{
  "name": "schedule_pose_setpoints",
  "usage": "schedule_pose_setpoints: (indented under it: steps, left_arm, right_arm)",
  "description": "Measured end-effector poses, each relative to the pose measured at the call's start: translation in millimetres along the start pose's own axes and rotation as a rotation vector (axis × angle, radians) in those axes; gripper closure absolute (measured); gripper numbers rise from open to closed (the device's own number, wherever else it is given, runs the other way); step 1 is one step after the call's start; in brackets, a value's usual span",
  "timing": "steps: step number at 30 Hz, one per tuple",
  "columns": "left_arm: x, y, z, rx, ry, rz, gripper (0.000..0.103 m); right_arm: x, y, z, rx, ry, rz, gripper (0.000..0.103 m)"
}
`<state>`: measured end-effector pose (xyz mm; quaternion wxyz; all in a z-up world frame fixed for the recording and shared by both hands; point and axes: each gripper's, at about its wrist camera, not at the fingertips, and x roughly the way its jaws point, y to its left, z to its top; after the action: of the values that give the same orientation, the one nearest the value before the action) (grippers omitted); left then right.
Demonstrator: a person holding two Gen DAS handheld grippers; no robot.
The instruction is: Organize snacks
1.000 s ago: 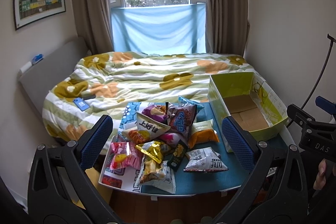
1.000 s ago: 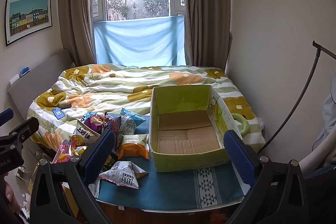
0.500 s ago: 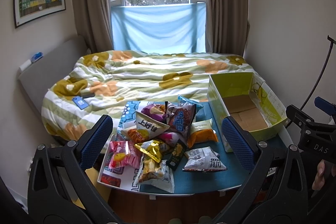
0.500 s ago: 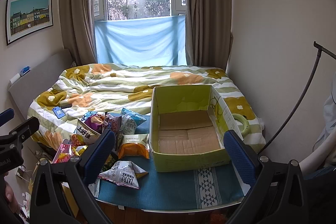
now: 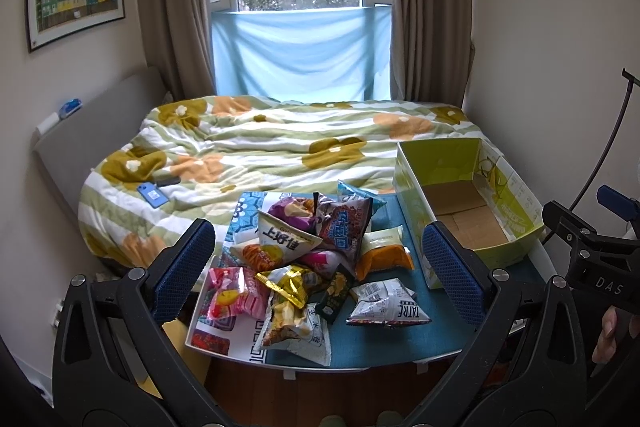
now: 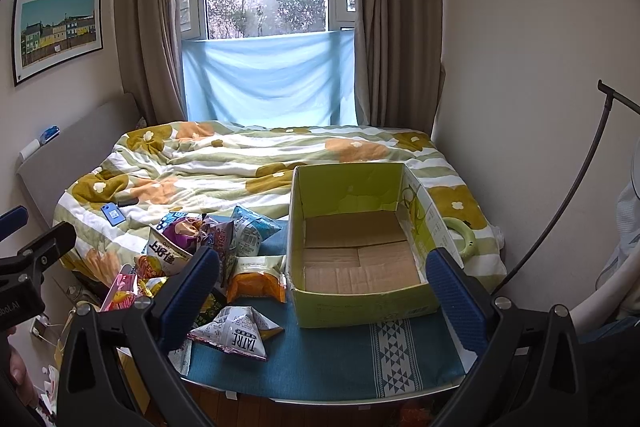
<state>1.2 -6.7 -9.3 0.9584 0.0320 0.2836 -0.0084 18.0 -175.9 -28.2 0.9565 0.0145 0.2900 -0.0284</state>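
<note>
**A:** Nothing's really moved since a second ago, snacks look the same to me?

**B:** Yep. Snack pile (image 5: pixel 312 251) sits on the left half of the bench (image 6: pixel 320 359), TATRE bag (image 6: pixel 236 335) nearest the front edge. Green box (image 6: pixel 360 303) just right of the pile, only bare cardboard inside.

**A:** Tools?

**B:** Left tool (image 5: pixel 320 271) and right tool (image 6: pixel 320 287) both spread wide, holding nothing, hovering short of the bench. Bed (image 5: pixel 280 143) behind it all.
</note>
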Motion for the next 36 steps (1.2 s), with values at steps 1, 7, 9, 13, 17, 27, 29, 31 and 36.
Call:
schedule_pose_setpoints:
  steps: [1, 7, 9, 13, 17, 27, 29, 31, 36]
  left_arm:
    - [-0.2, -0.7, -1.0, -0.002, 0.002, 0.001, 0.0]
    - [-4.0, 0.5, -3.8, -0.026, 0.012, 0.011, 0.0]
    - [-6.3, 1.5, -3.9, -0.034, 0.012, 0.015, 0.0]
    - [-10.1, 1.0, -3.9, -0.042, 0.012, 0.015, 0.0]
    - [-11.2, 2.0, -3.7, -0.044, 0.009, 0.012, 0.0]
    - [-5.6, 0.4, -1.7, -0.097, 0.057, 0.022, 0.0]
    - [-2.3, 1.8, -5.1, -0.12, 0.071, 0.024, 0.0]
    - [1.9, 2.8, -10.5, -0.137, 0.082, 0.033, 0.0]
    - [16.8, 7.2, -33.4, -0.16, 0.146, 0.068, 0.0]
  right_arm:
    - [0.1, 0.0, 0.0, 0.0, 0.001, 0.0, 0.0]
    - [1.9, 4.7, 0.0, -0.008, 0.009, 0.003, 0.0]
    - [2.9, 6.7, 0.7, -0.014, 0.011, 0.009, 0.0]
    - [1.0, 4.8, 0.7, -0.019, 0.009, 0.02, 0.0]
    - [0.2, 4.5, 0.6, -0.019, 0.008, 0.021, 0.0]
    - [3.5, 1.3, 1.2, -0.03, 0.032, 0.026, 0.0]
    - [7.7, -0.1, 0.7, -0.038, 0.048, 0.033, 0.0]
    - [13.1, -2.4, -1.0, -0.047, 0.064, 0.044, 0.0]
    - [32.8, -15.1, -10.3, -0.073, 0.1, 0.095, 0.0]
